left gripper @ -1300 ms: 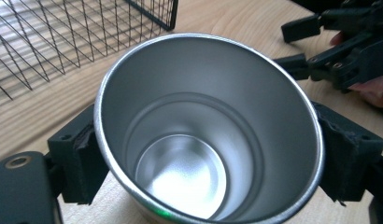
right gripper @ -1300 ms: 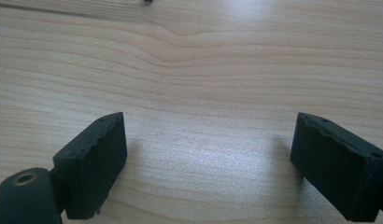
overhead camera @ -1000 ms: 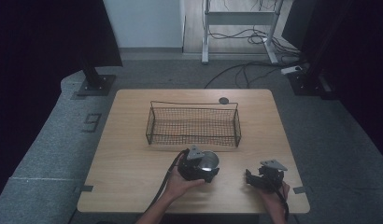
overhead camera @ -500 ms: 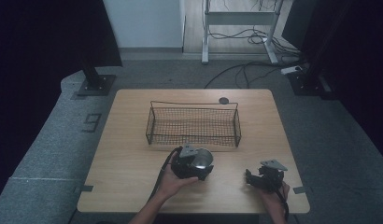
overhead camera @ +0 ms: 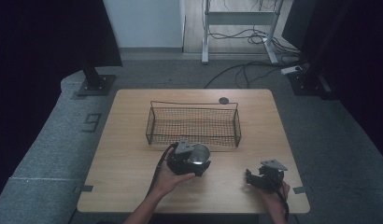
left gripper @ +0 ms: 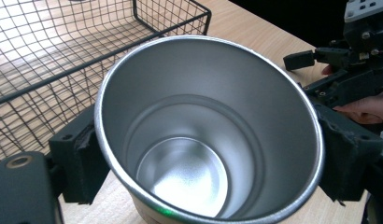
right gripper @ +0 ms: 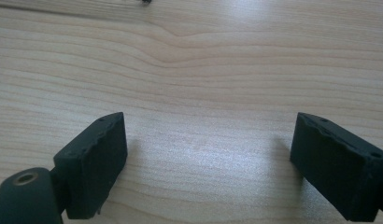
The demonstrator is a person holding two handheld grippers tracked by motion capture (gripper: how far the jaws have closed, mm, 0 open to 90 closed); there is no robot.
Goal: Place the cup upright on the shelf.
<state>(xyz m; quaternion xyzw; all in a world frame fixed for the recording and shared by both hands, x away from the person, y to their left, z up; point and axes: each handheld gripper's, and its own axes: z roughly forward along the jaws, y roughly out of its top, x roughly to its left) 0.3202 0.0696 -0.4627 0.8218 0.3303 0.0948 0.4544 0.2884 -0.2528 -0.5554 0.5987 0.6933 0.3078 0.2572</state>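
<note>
a steel cup (left gripper: 208,130), empty and open end up, sits pinched between the two jaws of the left gripper (overhead camera: 188,161) just in front of the wire basket (overhead camera: 193,123), near the middle of the wooden table (overhead camera: 124,158). the right gripper (right gripper: 208,163) rests well apart at the table's near right edge, jaws spread wide over bare wood, a hand (overhead camera: 273,198) behind it.

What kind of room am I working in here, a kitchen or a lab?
Most likely a lab or recording space, not a kitchen: a lone wooden table on grey carpet, dark curtains at the sides, and loose cables beside a metal stand behind.
</note>
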